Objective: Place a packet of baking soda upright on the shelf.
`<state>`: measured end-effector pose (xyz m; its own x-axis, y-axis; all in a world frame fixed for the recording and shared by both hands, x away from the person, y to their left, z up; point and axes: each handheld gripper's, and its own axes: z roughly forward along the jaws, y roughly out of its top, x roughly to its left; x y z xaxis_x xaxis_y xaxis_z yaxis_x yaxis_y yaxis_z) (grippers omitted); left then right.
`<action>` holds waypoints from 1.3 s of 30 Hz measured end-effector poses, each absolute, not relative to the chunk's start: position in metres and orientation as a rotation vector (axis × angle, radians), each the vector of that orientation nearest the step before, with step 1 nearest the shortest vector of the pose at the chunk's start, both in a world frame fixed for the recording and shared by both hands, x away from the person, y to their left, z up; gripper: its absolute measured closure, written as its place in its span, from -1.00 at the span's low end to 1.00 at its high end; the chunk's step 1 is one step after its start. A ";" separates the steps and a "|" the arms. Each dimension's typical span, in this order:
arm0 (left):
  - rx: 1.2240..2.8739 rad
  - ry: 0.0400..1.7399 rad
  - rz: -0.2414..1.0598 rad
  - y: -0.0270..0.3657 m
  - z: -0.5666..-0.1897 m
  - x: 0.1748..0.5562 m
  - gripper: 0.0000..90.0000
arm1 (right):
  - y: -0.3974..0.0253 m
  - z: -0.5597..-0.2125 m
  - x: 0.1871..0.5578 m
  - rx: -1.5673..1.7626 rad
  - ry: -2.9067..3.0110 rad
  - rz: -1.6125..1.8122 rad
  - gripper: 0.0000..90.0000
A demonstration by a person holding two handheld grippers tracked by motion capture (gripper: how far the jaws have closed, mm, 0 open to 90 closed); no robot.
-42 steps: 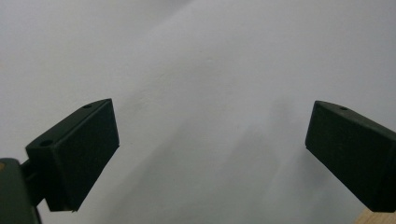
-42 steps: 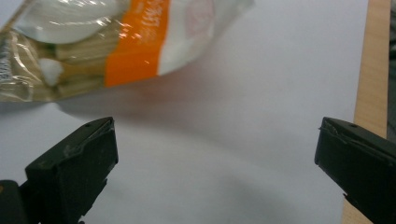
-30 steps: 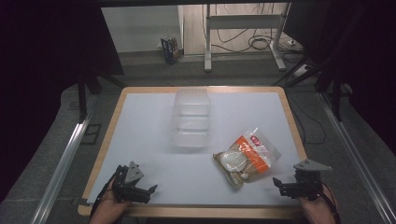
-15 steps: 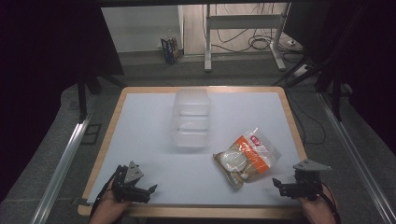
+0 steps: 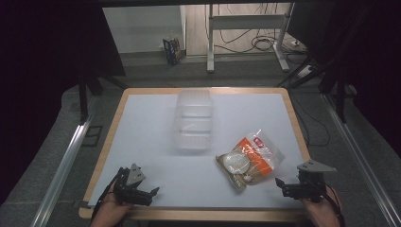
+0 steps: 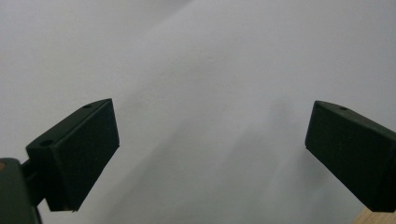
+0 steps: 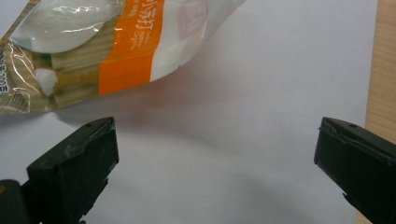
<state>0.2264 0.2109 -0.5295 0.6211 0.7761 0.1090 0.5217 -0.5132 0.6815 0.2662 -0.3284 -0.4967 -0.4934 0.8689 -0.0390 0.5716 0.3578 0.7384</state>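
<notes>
From the high view, a clear snack bag (image 5: 249, 158) with an orange band lies flat on the white, wood-rimmed surface (image 5: 142, 123), right of centre, near the right gripper (image 5: 289, 185); a clear plastic container (image 5: 194, 120) sits behind, a dim cabled floor beyond. Left gripper view: the left gripper (image 6: 210, 154) is spread over bare white. Right gripper view: jaws wide apart, bag just ahead, untouched

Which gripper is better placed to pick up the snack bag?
Probably the right gripper: it sits open just beside the snack bag, while the left gripper faces bare table across from it.
</notes>
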 end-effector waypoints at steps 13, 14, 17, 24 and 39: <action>2.232 1.018 0.537 0.211 -0.530 0.227 -0.94 | -0.322 -0.491 0.274 1.226 2.198 0.938 -1.00; 2.233 1.018 0.538 0.211 -0.530 0.227 -0.94 | -0.321 -0.490 0.275 1.220 2.200 0.937 -0.99; 2.233 1.019 0.536 0.211 -0.530 0.227 -0.94 | -0.319 -0.488 0.277 1.215 2.206 0.945 -0.99; 2.237 1.018 0.537 0.211 -0.530 0.227 -0.94 | -0.312 -0.483 0.284 1.221 2.230 0.940 -0.86; 2.244 1.019 0.543 0.209 -0.530 0.227 -0.94 | -0.305 -0.477 0.297 1.219 2.254 0.918 -0.54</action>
<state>0.2270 0.2095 -0.5300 0.6203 0.7762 0.1130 0.5268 -0.5190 0.6731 0.2973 -0.3048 -0.4773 -0.5294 0.8470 -0.0484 0.5720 0.3984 0.7170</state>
